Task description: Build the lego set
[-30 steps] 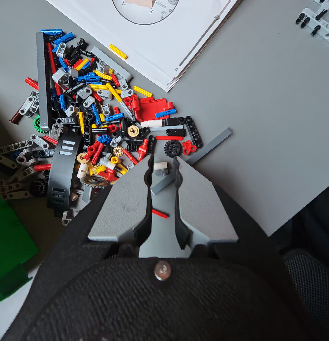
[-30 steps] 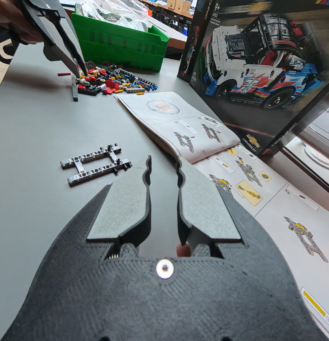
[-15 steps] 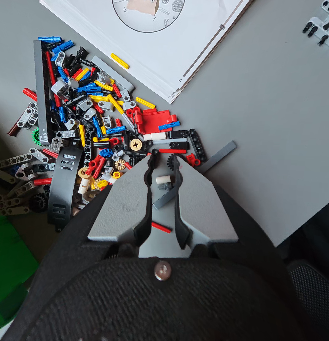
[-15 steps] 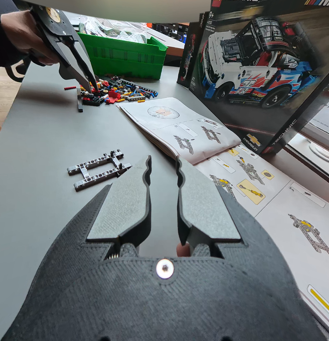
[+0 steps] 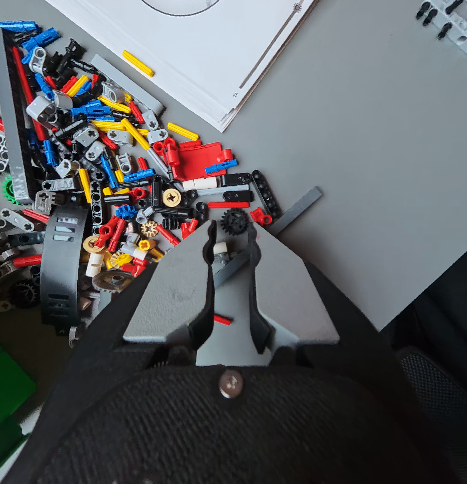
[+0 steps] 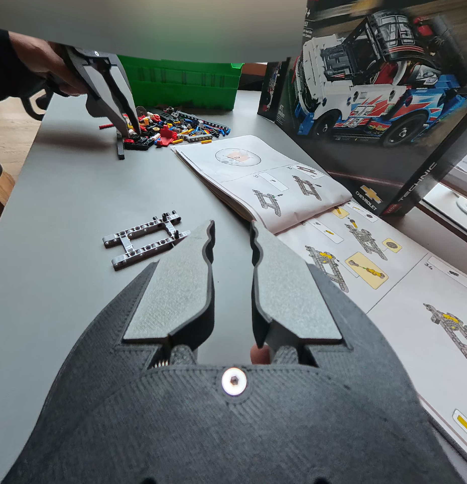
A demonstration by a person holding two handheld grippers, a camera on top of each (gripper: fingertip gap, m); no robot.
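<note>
A pile of loose Lego Technic pieces (image 5: 117,167) lies on the grey table; it also shows far off in the right wrist view (image 6: 174,128). My left gripper (image 5: 231,226) is open, low over the pile's near edge. A small white and grey piece (image 5: 221,250) lies between its fingers, beside a black gear (image 5: 234,221) and across a long grey beam (image 5: 295,209). My right gripper (image 6: 232,226) is open and empty above the table. A grey ladder-shaped frame (image 6: 146,241) with black pins lies just left of its fingertips. The left gripper (image 6: 127,125) shows far off in that view.
An open instruction booklet (image 6: 279,193) lies right of the frame; its corner is in the left wrist view (image 5: 201,60). The set's box (image 6: 371,104) stands at the right. A green bin (image 6: 180,83) stands behind the pile. A red axle (image 5: 223,320) lies alone. The table edge (image 5: 410,306) is near. Across from one pair of fingers to the other is roughly 35 cm.
My left gripper has come down closer to the pile, with the white and grey piece staying between its fingers. My right gripper has drifted towards the grey frame, staying open.
</note>
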